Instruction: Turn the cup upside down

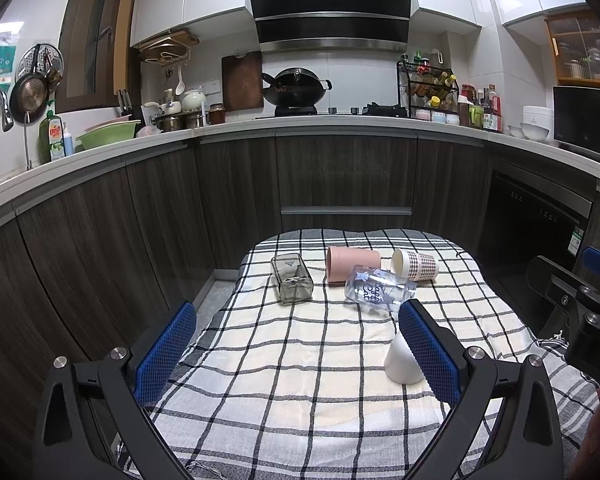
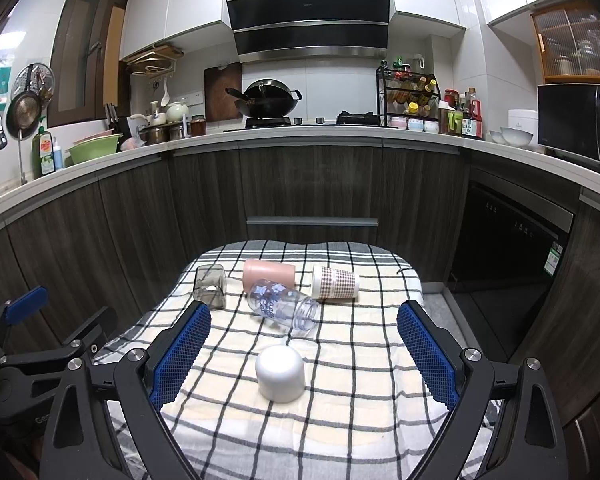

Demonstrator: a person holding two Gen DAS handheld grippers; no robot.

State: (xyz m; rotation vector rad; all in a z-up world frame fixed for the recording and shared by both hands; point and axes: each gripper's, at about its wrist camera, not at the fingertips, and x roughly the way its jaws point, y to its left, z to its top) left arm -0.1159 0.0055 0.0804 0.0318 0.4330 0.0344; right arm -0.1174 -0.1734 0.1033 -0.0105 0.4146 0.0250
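Observation:
A white cup [image 2: 280, 373] stands upside down on the checked cloth [image 2: 340, 360], between the open fingers of my right gripper [image 2: 304, 356]. In the left wrist view the white cup [image 1: 402, 362] is partly hidden behind the right finger of my left gripper [image 1: 298, 350], which is open and empty. Further back lie on their sides a clear printed glass [image 2: 284, 307], a pink cup [image 2: 269, 274], a checked paper cup [image 2: 335, 283] and a smoky square glass [image 2: 210, 286].
The cloth covers a small table in front of dark kitchen cabinets [image 2: 300, 188]. The right gripper's body shows at the right edge of the left wrist view [image 1: 580, 304]. The left gripper shows at the left of the right wrist view [image 2: 24, 344].

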